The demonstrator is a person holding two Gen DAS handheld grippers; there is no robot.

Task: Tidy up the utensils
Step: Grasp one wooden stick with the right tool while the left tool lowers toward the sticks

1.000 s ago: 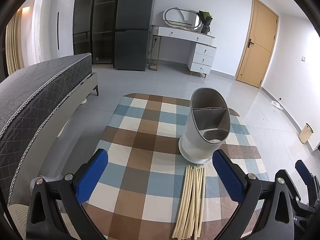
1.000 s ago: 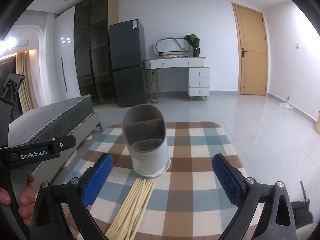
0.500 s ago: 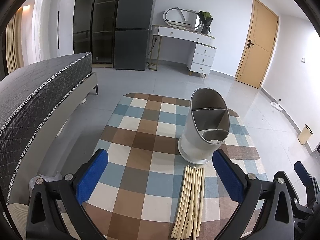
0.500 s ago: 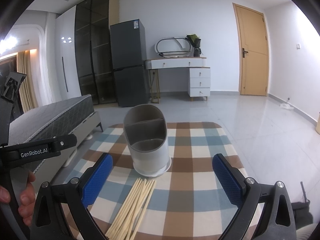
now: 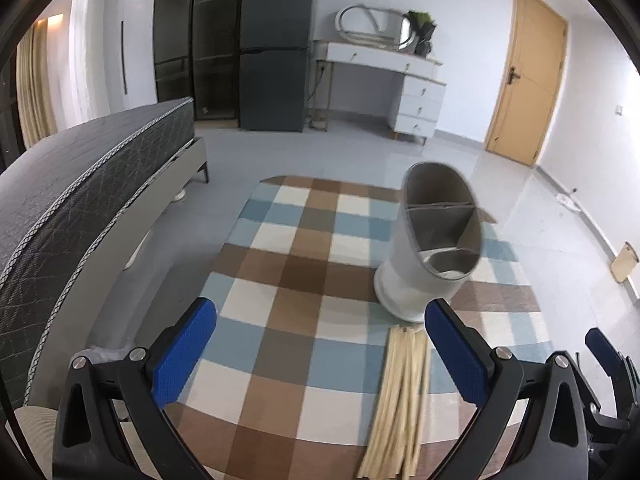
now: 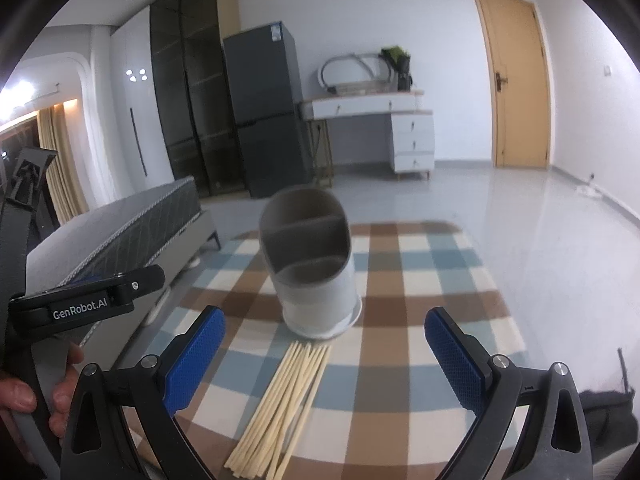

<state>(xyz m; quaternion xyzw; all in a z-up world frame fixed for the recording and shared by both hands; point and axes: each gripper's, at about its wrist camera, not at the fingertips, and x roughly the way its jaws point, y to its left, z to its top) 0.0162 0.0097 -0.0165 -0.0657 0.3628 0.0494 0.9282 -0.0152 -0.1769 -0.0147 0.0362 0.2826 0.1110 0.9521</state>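
Observation:
A bundle of pale chopsticks [image 5: 400, 396] [image 6: 286, 404] lies on the checked tablecloth [image 5: 296, 292] [image 6: 404, 320], its far ends just short of a grey-and-white utensil holder [image 5: 430, 256] [image 6: 316, 276] with inner dividers. The holder stands upright and looks empty. My left gripper [image 5: 320, 352] hovers open over the cloth, the chopsticks just inside its right finger. My right gripper [image 6: 324, 364] is open too, with the chopsticks lying between its blue pads [image 6: 196, 360] and below them. The left gripper's body [image 6: 88, 300] shows at the left of the right wrist view, held by a hand [image 6: 24, 392].
A dark mattress on a bed frame [image 5: 80, 204] runs along the table's left side. Grey floor lies past the table's far and right edges. A fridge [image 5: 276, 48], a white dresser [image 5: 400, 92] and a wooden door [image 5: 528, 92] stand at the far wall.
Both grippers have shifted slightly, blurring the holder and cloth in the views. Both stay open and the chopsticks and holder have not moved.

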